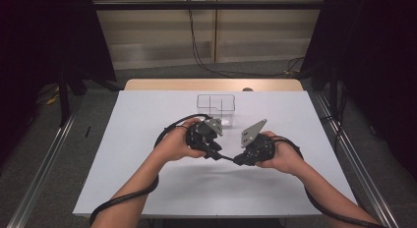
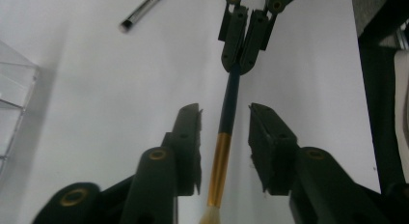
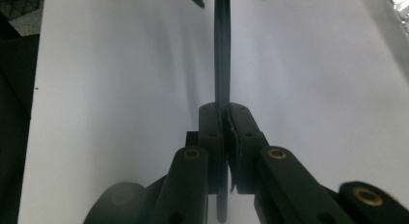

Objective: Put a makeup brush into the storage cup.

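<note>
While the white table (image 1: 147,188) carries a clear compartmented organizer (image 1: 216,109) at its far middle, the work sits nearer the person, where the two hands face each other. The left gripper (image 2: 224,125) stands with its jaws apart, neither pad pressing on anything. Between them runs a makeup brush (image 2: 226,113), dark-handled with a gold ferrule and pale bristles toward this camera. The right gripper (image 3: 224,119) is clamped on the brush's dark handle, carrying it alone above the table. A second, smaller brush (image 2: 142,10) lies loose on the table beyond.

The risk, as I judge it, lies in that single narrow grip: the handle is slim and smooth, so it could pivot or slip between the pads. Moving off toward the organizer could also catch the brush on the left gripper's open jaws.
</note>
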`<state>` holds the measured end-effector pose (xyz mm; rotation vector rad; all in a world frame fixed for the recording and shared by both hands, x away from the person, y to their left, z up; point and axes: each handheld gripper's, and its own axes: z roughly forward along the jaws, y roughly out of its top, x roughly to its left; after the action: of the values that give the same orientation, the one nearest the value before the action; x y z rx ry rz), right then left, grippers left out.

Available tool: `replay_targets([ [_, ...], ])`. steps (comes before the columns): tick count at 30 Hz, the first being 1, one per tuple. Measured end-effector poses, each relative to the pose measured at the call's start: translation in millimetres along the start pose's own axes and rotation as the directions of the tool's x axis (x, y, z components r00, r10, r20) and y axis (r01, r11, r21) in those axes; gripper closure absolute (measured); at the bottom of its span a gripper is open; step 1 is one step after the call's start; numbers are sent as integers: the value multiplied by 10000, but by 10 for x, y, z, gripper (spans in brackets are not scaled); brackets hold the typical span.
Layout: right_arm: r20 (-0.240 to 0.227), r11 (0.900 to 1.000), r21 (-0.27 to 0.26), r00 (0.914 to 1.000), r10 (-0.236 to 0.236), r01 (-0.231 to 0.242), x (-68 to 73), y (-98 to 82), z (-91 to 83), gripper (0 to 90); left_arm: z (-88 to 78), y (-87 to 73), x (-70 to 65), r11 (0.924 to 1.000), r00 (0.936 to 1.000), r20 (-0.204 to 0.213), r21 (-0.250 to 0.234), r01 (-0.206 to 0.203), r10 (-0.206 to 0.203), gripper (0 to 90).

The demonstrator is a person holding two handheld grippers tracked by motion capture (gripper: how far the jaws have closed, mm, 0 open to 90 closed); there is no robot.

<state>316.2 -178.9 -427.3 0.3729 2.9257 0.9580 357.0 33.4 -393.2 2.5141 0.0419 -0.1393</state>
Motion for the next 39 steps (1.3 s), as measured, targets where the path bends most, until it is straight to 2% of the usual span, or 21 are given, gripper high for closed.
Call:
replay_targets([
  [1, 34, 9999, -78, 10000, 71, -71, -6, -14, -8, 861, -6, -10, 2, 9998, 9999, -26, -139, 110, -111, 538],
  [5, 70, 9997, -111, 9998, 200, -200, -5, -34, -15, 861, -33, -69, 23, 9970, 9990, -155, -652, 414, -425, 464],
  [7, 105, 9995, -191, 9996, 248, -246, -4, -57, -15, 860, -42, -105, 29, 9938, 9979, -173, -937, 602, -620, 389],
  [9, 104, 9994, -214, 9995, 291, -288, -2, -64, -15, 861, -60, -140, 29, 9906, 9974, -302, -1224, 606, -647, 375],
  [10, 117, 9992, -253, 9994, 325, -322, -2, -72, -13, 860, -66, -156, 26, 9878, 9966, -426, -1417, 639, -706, 344],
  [11, 108, 9990, -258, 9993, 359, -356, -1, -89, -9, 860, -82, -188, 33, 9811, 9952, -396, -1760, 808, -891, 289],
  [14, 138, 9989, -291, 9992, 376, -372, -1, -103, -5, 860, -93, -213, 34, 9779, 9939, -571, -1926, 819, -945, 247],
  [17, 162, 9979, -432, 9987, 487, -480, -2, -129, -6, 860, -101, -265, 39, 9674, 9890, -860, -2339, 971, -1201, 134],
  [18, 163, 9977, -480, 9987, 487, -479, -3, -136, -5, 860, -101, -265, 39, 9674, 9890, -860, -2339, 971, -1201, 117],
  [19, 163, 9977, -480, 9987, 487, -479, -3, -136, -5, 860, -105, -280, 39, 9644, 9881, -924, -2460, 973, -1232, 117],
  [20, 162, 9968, -533, 9981, 600, -591, 3, -150, -8, 860, -117, -307, 35, 9573, 9856, -1015, -2699, 1035, -1352, 99],
  [22, 191, 9966, -592, 9981, 577, -565, 1, -158, -5, 860, -129, -317, 32, 9555, 9839, -1127, -2763, 1032, -1388, 79],
  [23, 211, 9963, -593, 9977, 639, -626, 4, -165, -7, 860, -131, -330, 29, 9492, 9831, -1106, -2956, 1076, -1459, 79],
  [27, 233, 9944, -736, 9967, 778, -759, 6, -200, -5, 860, -153, -372, 12, 9376, 9805, -1173, -3293, 1113, -1576, 63],
  [29, 243, 9932, -826, 9962, 839, -816, 12, -221, 1, 860, -163, -409, 7, 9267, 9771, -1259, -3573, 1166, -1714, 47],
  [31, 231, 9928, -855, 9960, 866, -844, 14, -226, 3, 860, -167, -424, 9, 9246, 9762, -1294, -3625, 1168, -1740, 47],
  [34, 213, 9907, -993, 9952, 955, -929, 19, -240, 10, 860, -168, -465, 2, 9137, 9727, -1372, -3880, 1212, -1873, 43],
  [35, 229, 9901, -1039, 9950, 969, -940, 20, -250, 8, 860, -168, -492, -3, 9036, 9712, -1320, -4085, 1291, -1985, 37],
  [36, 229, 9901, -1039, 9950, 969, -940, 20, -250, 8, 860, -168, -492, -3, 9036, 9712, -1320, -4085, 1291, -1985, 34],
  [38, 212, 9870, -1244, 9942, 1054, -1019, 20, -268, 12, 860, -176, -519, -5, 8982, 9693, -1379, -4203, 1288, -2035, 32],
  [39, 212, 9870, -1244, 9942, 1054, -1019, 20, -268, 12, 860, -176, -532, -6, 8913, 9688, -1327, -4335, 1333, -2095, 32],
])
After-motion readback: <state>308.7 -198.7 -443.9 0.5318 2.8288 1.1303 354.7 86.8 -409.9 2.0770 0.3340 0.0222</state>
